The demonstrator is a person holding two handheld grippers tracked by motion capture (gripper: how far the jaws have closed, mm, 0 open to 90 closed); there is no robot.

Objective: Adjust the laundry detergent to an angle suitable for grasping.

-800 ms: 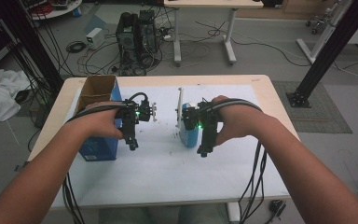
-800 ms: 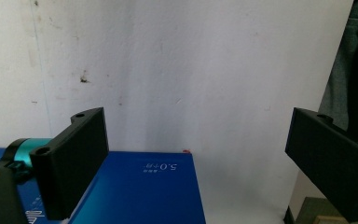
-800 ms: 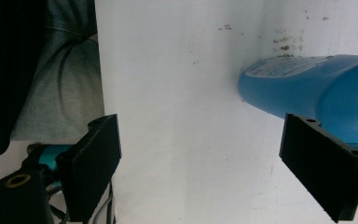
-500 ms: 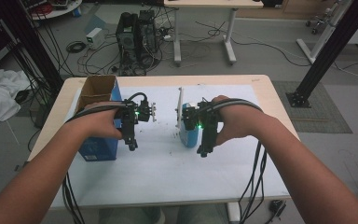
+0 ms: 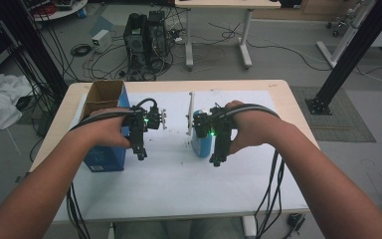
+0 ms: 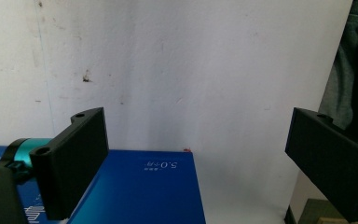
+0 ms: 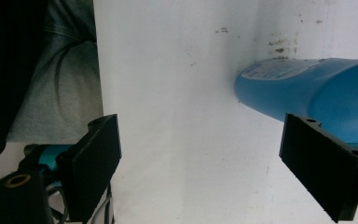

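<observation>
Between your two grippers the white tabletop (image 5: 174, 174) lies bare toward the near edge. The blue box (image 5: 104, 149) walls your left side, and the blue bottle (image 5: 201, 142) (lying down) blocks just beside your right gripper (image 5: 218, 160).

It was a lab or robotics test room: bundles of cables (image 5: 104, 59) sprawled over the grey floor (image 5: 288, 55), a computer tower (image 5: 146, 37) stood behind the wooden table (image 5: 283, 99), and black metal frame beams (image 5: 350, 52) rose at the sides

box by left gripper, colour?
Blue box with white print, open brown cardboard top; best in the high view.
</observation>
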